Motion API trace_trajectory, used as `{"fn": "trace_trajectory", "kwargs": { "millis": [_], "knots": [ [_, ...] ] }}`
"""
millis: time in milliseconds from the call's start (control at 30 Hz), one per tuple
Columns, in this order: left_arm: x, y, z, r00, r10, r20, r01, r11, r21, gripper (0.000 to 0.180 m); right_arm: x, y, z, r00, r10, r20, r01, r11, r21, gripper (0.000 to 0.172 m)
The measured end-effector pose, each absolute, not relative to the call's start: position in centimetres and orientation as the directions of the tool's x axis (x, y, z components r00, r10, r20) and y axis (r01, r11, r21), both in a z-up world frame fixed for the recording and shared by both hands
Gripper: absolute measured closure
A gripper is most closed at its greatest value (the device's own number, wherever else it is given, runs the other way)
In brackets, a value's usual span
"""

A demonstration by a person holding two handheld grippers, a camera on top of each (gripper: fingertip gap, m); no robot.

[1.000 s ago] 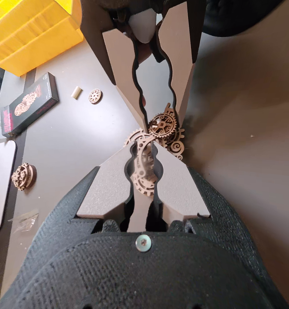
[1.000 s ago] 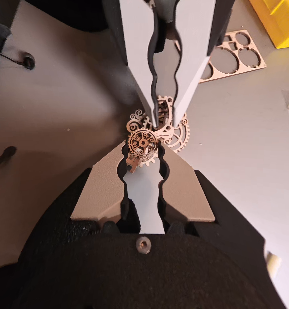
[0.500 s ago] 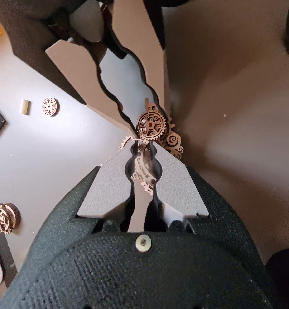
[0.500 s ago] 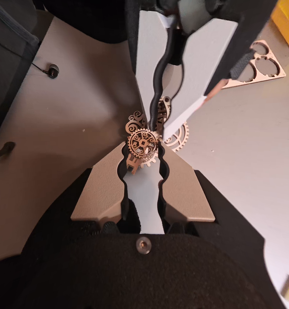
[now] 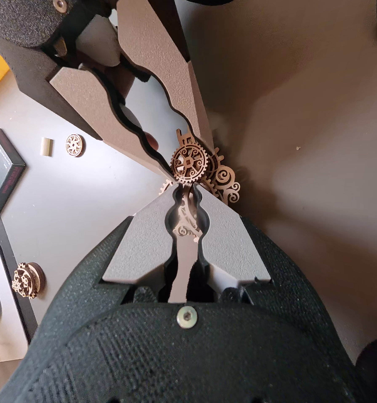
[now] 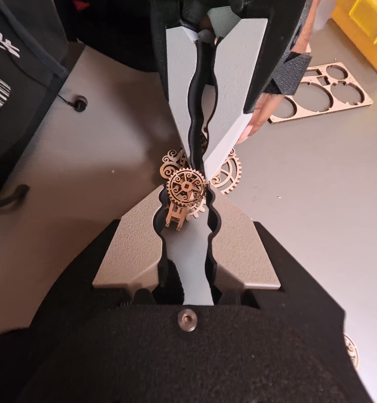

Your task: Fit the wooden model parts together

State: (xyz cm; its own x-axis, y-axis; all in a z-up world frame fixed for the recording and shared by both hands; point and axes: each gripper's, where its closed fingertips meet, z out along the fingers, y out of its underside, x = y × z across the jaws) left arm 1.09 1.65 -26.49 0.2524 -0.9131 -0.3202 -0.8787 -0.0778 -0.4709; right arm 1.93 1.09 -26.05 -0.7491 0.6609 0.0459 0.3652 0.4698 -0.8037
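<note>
Left wrist view: your left gripper [image 5: 185, 185] nearly closed, pinching thin edge of wooden model [image 5: 207, 174] at middle of frame. Model's long side runs from bottom middle up toward upper right. Round gear [image 5: 189, 162] faces you. Black box [image 5: 2, 172] with writing at left edge.

Right wrist view: your right gripper [image 6: 186, 189] part open, fingers pressing both sides of gear [image 6: 186, 188], middle of frame. Legged end of model points down. Cut-out wooden sheet [image 6: 327, 91] upper right.

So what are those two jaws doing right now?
Left gripper: closed on a thin wooden plate of the model.
Right gripper: closed on the wooden gear.
</note>
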Motion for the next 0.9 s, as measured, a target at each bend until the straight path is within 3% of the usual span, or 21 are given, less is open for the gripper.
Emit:
{"fn": "trace_trajectory", "kwargs": {
  "millis": [200,400,500,700,800,900],
  "knots": [
    [1.1,1.7,-26.3,0.251,-0.907,-0.339,-0.88,-0.068,-0.47,0.174,1.9,1.0,-25.2,-0.691,0.694,-0.202,0.503,0.262,-0.824,0.139],
    [1.6,1.4,-26.5,0.228,-0.912,-0.342,-0.878,-0.041,-0.477,0.174,2.6,0.8,-25.8,-0.75,0.661,0.018,0.382,0.455,-0.805,0.139],
    [1.6,1.8,-26.2,0.266,-0.904,-0.335,-0.855,-0.061,-0.516,0.171,2.6,1.2,-25.8,-0.737,0.676,0.014,0.406,0.458,-0.791,0.138],
    [1.5,1.6,-24.1,0.448,-0.876,-0.18,-0.689,-0.209,-0.694,0.138,2.1,1.3,-26.1,-0.701,0.713,-0.007,0.449,0.435,-0.781,0.138],
    [1.2,1.8,-24.7,0.549,-0.82,-0.164,-0.626,-0.272,-0.731,0.127,2.2,1.1,-26.1,-0.699,0.715,-0.018,0.453,0.423,-0.785,0.139],
    [1.3,1.7,-25.3,0.607,-0.779,-0.156,-0.59,-0.31,-0.746,0.142,2.2,0.9,-26.2,-0.708,0.706,0.022,0.429,0.454,-0.781,0.138]
  ]
}}
